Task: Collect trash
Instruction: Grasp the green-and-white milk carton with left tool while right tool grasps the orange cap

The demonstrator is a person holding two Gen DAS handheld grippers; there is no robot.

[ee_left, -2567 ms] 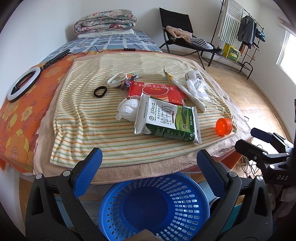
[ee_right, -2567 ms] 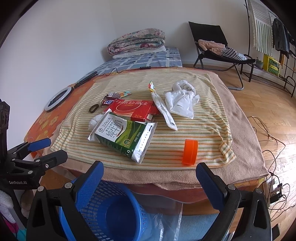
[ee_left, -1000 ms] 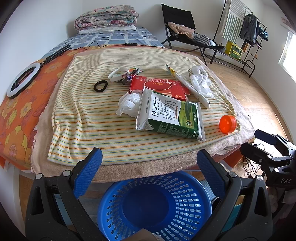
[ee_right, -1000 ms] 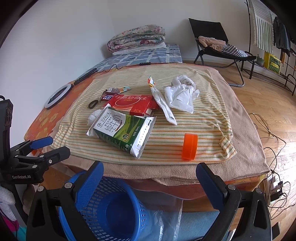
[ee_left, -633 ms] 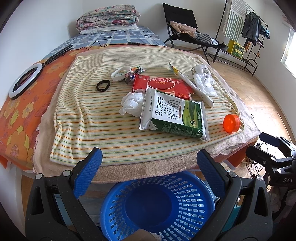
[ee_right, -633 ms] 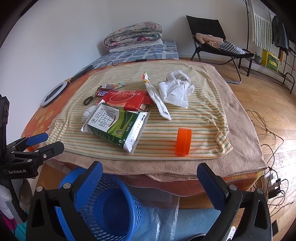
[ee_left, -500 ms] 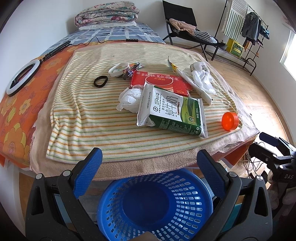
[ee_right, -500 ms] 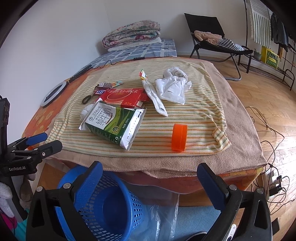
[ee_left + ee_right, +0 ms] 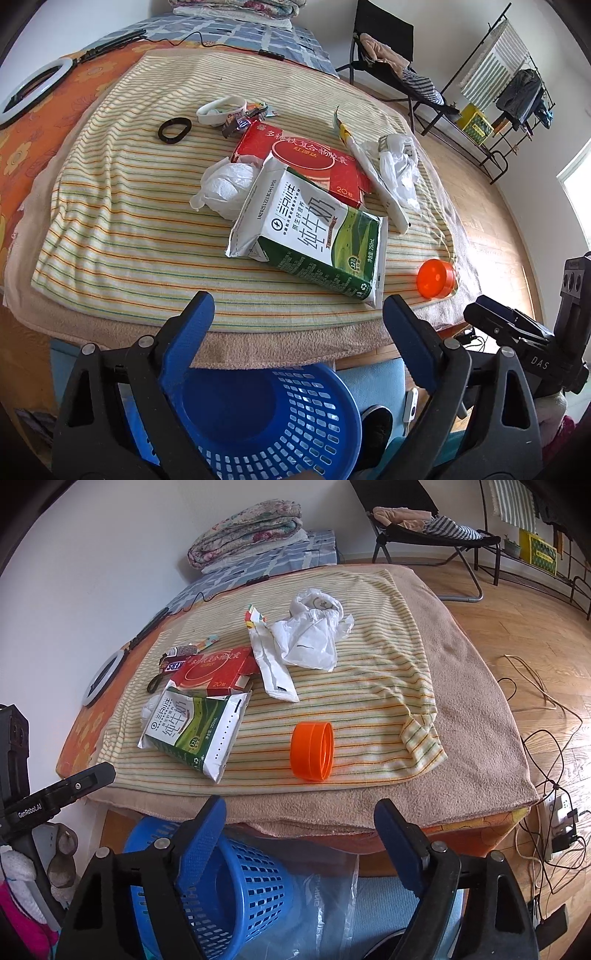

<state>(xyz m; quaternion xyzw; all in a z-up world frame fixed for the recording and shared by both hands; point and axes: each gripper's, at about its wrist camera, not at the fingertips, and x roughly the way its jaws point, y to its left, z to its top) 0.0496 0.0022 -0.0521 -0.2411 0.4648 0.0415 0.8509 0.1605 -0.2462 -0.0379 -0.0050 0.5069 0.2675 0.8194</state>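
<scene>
Both the left gripper [image 9: 298,317] and the right gripper [image 9: 300,821] have just been narrowing yet gape wide, holding nothing. A milk carton [image 9: 310,230], red box [image 9: 306,158] and orange cap [image 9: 312,751] lie on the bed [image 9: 461,716], the blue basket [image 9: 273,417] below its near edge.
</scene>
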